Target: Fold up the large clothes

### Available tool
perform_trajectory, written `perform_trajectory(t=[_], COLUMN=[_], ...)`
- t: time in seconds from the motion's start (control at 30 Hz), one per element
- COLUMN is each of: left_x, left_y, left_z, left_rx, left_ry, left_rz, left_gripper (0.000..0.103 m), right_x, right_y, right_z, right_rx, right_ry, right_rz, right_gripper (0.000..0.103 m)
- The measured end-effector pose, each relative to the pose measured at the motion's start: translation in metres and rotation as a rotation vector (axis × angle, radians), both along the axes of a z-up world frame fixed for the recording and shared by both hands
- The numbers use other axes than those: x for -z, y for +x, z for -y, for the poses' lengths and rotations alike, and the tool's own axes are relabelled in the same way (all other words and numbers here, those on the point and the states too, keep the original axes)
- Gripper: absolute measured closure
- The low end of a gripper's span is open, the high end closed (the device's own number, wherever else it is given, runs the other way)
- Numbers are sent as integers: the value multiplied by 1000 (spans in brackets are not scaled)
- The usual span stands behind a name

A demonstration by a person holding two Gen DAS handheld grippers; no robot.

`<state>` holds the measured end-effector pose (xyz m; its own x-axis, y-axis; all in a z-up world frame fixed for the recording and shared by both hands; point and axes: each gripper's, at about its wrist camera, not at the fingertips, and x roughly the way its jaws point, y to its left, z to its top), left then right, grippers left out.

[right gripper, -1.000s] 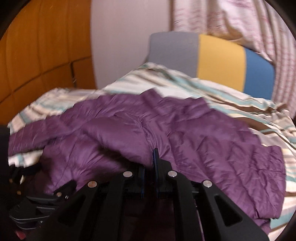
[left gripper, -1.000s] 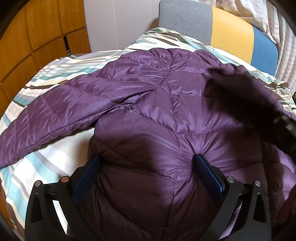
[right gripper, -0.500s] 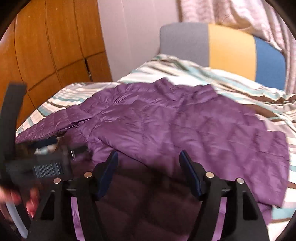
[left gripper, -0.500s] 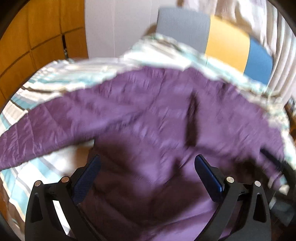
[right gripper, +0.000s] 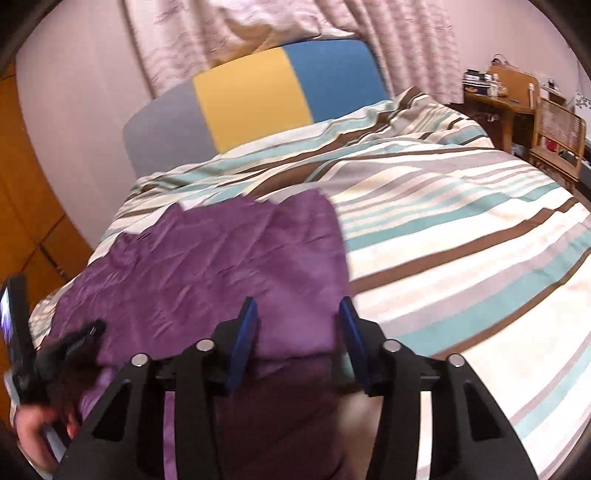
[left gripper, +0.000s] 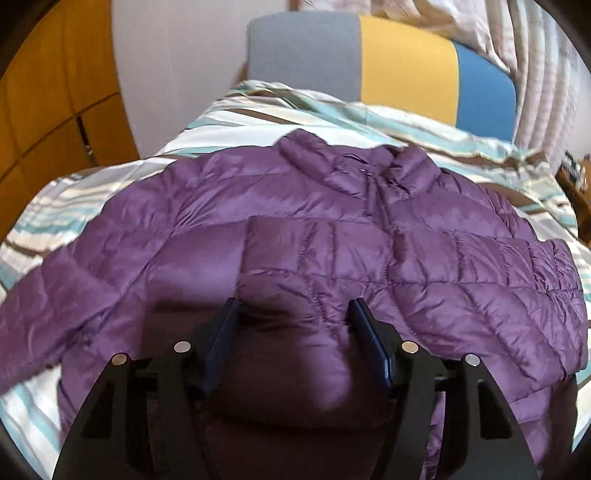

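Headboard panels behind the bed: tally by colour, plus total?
Grey upholstered headboard panel: 1
Yellow upholstered headboard panel: 1
Blue upholstered headboard panel: 1
Total: 3

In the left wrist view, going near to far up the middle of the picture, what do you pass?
left gripper, its jaws closing over the fabric → purple puffer jacket → jacket collar → striped duvet → grey, yellow and blue headboard → curtain.
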<state>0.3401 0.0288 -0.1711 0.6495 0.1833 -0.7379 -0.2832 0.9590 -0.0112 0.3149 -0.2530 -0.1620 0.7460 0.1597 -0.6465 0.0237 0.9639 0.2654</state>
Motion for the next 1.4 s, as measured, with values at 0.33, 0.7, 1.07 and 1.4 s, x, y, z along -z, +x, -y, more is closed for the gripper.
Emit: perform_trajectory(t=[0.33,0.7,1.07,1.4], left_x=[10,15,15,16], left_y=[-17,-13,-13,-13], left_z=[-14,-10,-12,-11], left_rx=[-45,-38,-41,-41], left_ry=[-62,-29,-33,-27], left_rz=[12,-8,-7,-10], left_gripper=[36,31,27,26], right_x=[18,60,40,28], right_y=[104,136,109,59], right_z=[-23,-26,-33,-36], right_rx=[-26,-53,-28,-80], right_ry=[-98,-139,-181,-150], right_rz=[-47,-128,-24,-64], right_gripper=[73,74,49,51])
